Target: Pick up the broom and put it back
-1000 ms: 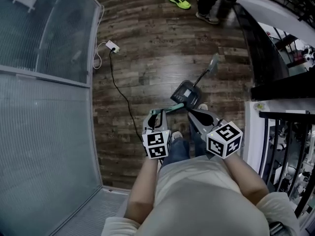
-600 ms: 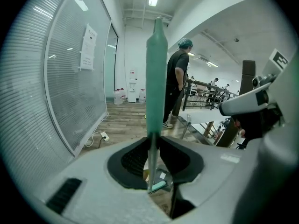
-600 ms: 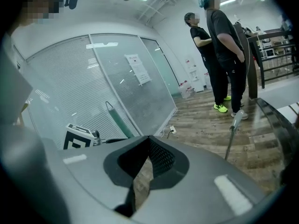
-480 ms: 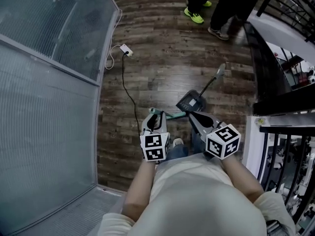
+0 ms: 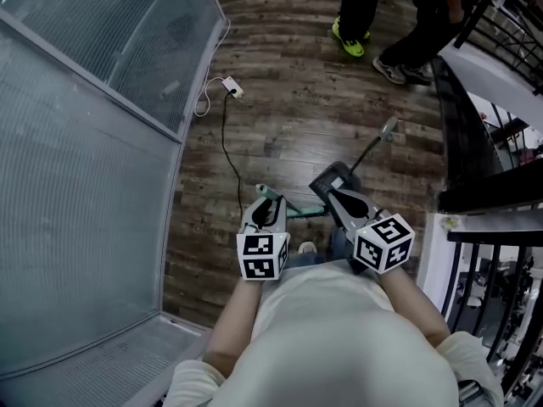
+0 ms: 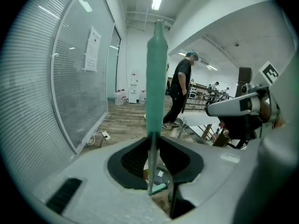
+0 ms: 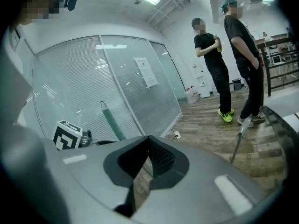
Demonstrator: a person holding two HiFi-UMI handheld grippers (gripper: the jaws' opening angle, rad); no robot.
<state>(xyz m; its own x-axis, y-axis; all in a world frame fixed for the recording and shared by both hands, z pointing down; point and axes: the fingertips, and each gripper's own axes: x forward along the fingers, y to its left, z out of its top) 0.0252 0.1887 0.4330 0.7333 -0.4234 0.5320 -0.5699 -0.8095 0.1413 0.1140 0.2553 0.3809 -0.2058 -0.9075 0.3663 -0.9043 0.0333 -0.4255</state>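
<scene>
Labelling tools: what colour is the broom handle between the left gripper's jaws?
The slim broom handle is teal green; the left gripper view shows it best.

Glass partition [image 5: 76, 185] left, black ledge [image 5: 450, 134] right

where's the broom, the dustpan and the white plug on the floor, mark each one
broom [image 6: 156, 78], left gripper view, on the teal grip of its handle
dustpan [image 5: 332, 178], head view, on the dark pan body
white plug [image 5: 231, 86], head view, on its white casing at the cable's end
</scene>
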